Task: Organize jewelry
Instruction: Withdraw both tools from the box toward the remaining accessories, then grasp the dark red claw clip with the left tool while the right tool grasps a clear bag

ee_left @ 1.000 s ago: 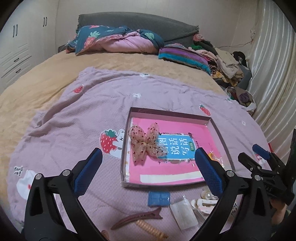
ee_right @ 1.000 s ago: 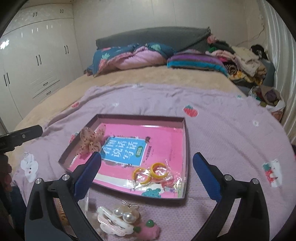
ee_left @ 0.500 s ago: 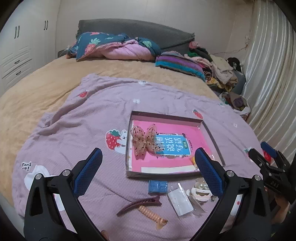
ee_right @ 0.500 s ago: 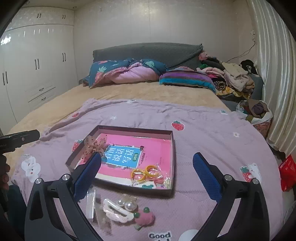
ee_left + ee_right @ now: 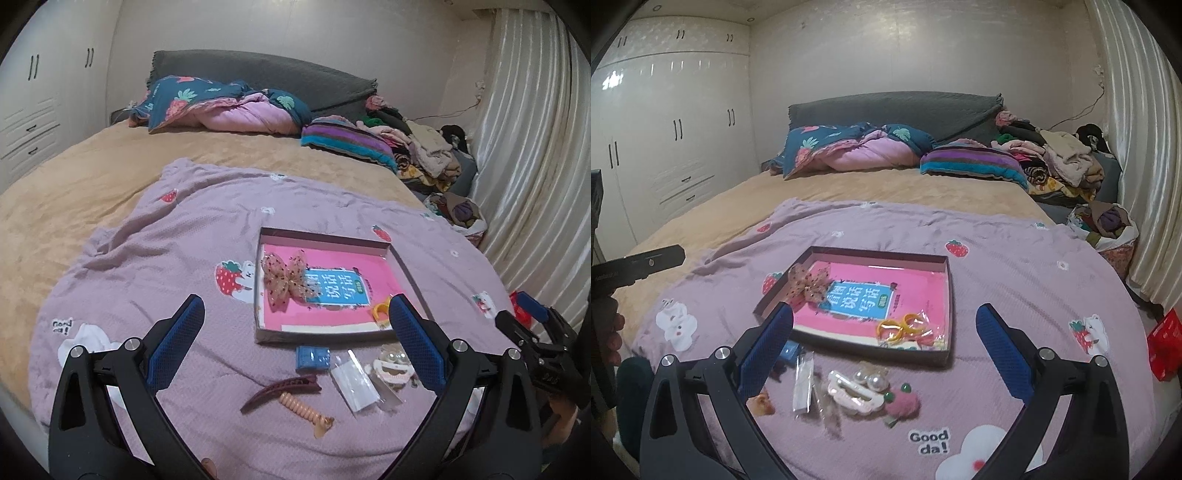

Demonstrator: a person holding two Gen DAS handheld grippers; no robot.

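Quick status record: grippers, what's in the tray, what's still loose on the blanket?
left gripper: open, empty
right gripper: open, empty
tray: on the purple blanket
in tray: dotted bow, yellow rings
loose in front of tray: blue packet, brown claw clip, spiral hair tie, clear sachet, pearl clip, pink strawberry clip

Left gripper (image 5: 295, 328): jaws spread wide, nothing between the blue pads (image 5: 173, 343), fingers pointing toward 12 o'clock. A fingertip of the holding hand (image 5: 207, 466) shows at 6 o'clock in its own view. Right gripper (image 5: 884, 336): jaws equally wide apart, nothing held, also aimed at 12 o'clock. In the left wrist view the right gripper sits at 4 o'clock, level with the left.
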